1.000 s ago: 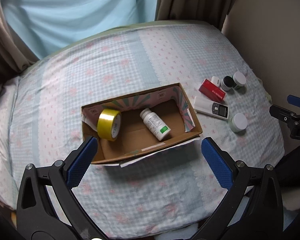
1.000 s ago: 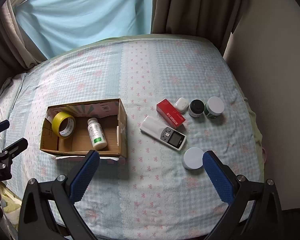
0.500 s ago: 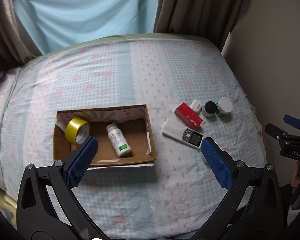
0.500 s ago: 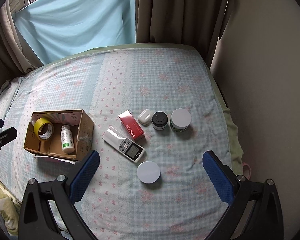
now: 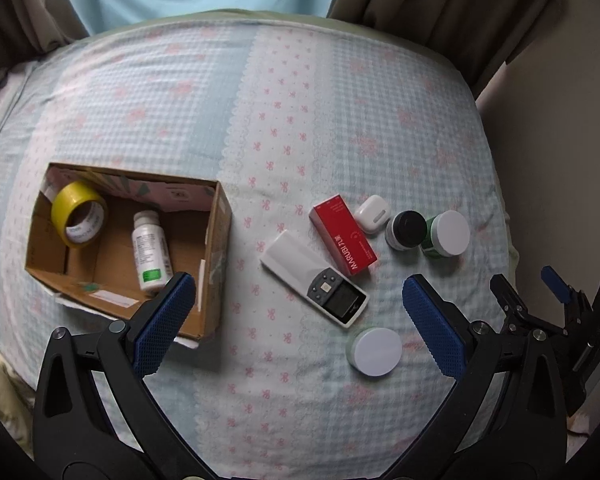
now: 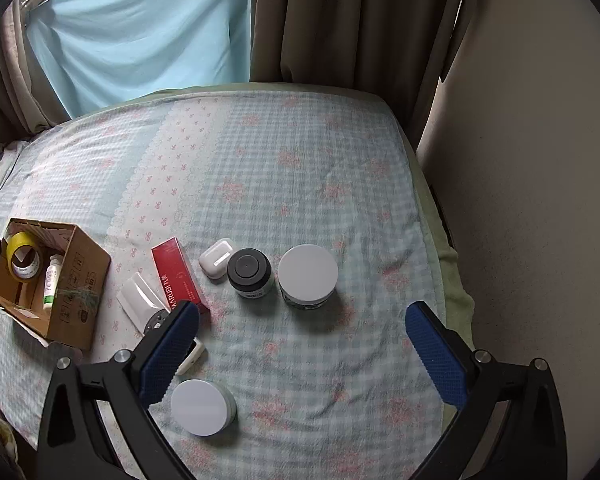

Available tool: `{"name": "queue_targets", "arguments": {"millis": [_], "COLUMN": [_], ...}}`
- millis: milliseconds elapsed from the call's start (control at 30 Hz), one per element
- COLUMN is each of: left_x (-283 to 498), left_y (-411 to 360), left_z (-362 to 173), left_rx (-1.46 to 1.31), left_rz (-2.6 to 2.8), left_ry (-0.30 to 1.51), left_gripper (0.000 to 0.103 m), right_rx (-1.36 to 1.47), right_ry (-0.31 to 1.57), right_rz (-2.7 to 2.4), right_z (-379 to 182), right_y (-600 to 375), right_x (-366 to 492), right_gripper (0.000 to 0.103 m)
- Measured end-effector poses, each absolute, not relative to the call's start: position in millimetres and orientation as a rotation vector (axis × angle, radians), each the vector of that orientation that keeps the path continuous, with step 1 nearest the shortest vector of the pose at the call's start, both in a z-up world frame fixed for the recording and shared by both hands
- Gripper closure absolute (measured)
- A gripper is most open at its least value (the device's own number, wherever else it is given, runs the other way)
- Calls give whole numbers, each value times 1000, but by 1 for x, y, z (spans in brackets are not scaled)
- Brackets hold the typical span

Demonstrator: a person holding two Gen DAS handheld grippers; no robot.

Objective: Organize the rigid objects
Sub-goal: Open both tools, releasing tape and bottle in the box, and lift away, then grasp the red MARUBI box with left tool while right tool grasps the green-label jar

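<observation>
Finding 1: both views have swung right over the last second, away from the cardboard box (image 5: 112, 248) and toward the loose items. The left hand-held gripper (image 5: 300, 320) is spread and carries nothing; the right hand-held gripper (image 6: 302, 354) is likewise spread and empty. Judgement: a fresh pick is being lined up, not a placement.

Finding 2: the box already holds 2 items, a yellow tape roll (image 5: 79, 216) and a white pill bottle (image 5: 150, 250) lying flat.

Finding 3: 6 items remain on the bed, right of the box: a white remote control (image 5: 314, 282), a red carton (image 5: 342, 240), a white earbud case (image 5: 373, 208), a black-lidded jar (image 6: 249, 272), a white-lidded jar (image 6: 307, 276) and, nearest, a flat white round tin (image 6: 203, 406). The tin sits just beside the right gripper's left finger.

Finding 4: the surface is a bed with a soft blue-check quilt (image 6: 300, 168), slightly rumpled. Curtains (image 6: 340, 20) hang at the far side; a plain wall (image 6: 540, 160) stands right.
</observation>
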State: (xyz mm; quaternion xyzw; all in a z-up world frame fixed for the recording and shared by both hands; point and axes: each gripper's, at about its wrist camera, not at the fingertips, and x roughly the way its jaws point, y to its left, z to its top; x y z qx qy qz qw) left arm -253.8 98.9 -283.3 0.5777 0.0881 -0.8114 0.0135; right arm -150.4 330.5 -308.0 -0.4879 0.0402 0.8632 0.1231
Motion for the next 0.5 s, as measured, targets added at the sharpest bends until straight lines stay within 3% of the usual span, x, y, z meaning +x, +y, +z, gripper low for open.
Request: {"name": "queue_targets", "arguments": {"millis": [500], "left_x": [-351], "left_y": [145], "left_z": [-430], "left_rx": [2008], "left_rz": [-2164], "left_ry": [487], "left_gripper": [0], "right_rx": [-1513], "right_ry": [-10], "right_rz": [2497], "right_z": [-408], "right_y": [361], "right_x": [-182], "right_gripper": [0]}}
